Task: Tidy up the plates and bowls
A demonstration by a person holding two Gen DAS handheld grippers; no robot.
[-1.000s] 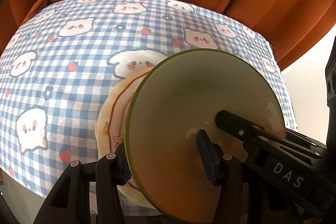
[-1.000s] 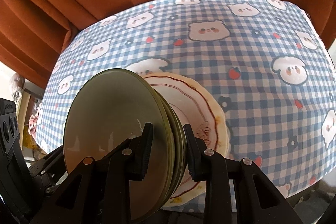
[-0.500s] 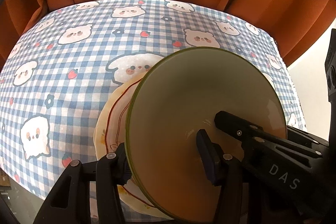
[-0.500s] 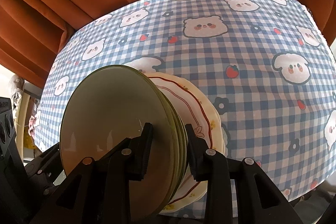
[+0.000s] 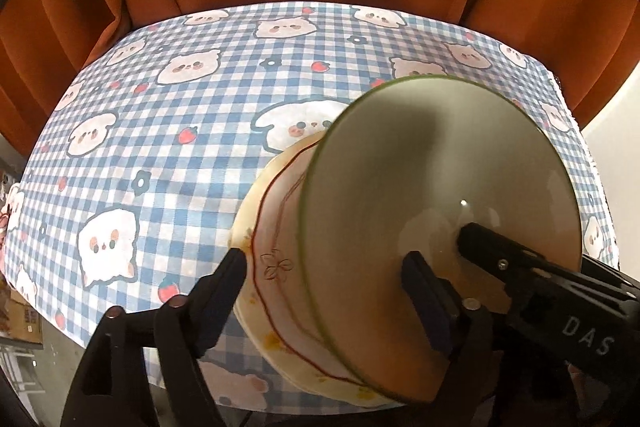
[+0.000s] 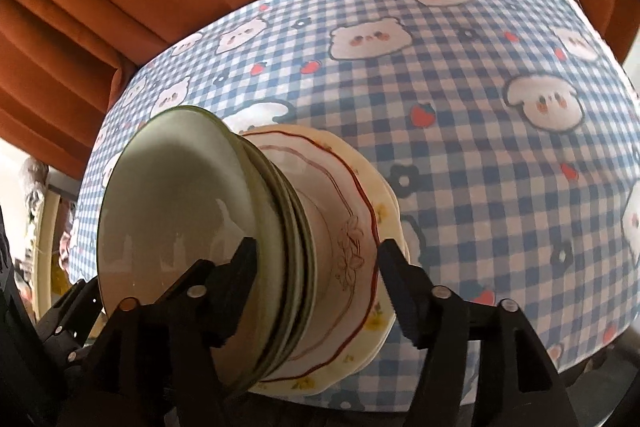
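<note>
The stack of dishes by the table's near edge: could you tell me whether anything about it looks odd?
Nothing looks spilled or broken. The green bowls sit nested on the cream floral plates, close to the checked tablecloth's near edge.

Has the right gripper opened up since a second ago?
Yes. The right gripper is opening: its fingers, earlier clamped on the green plates, now stand apart from the stack on the checked tablecloth.
</note>
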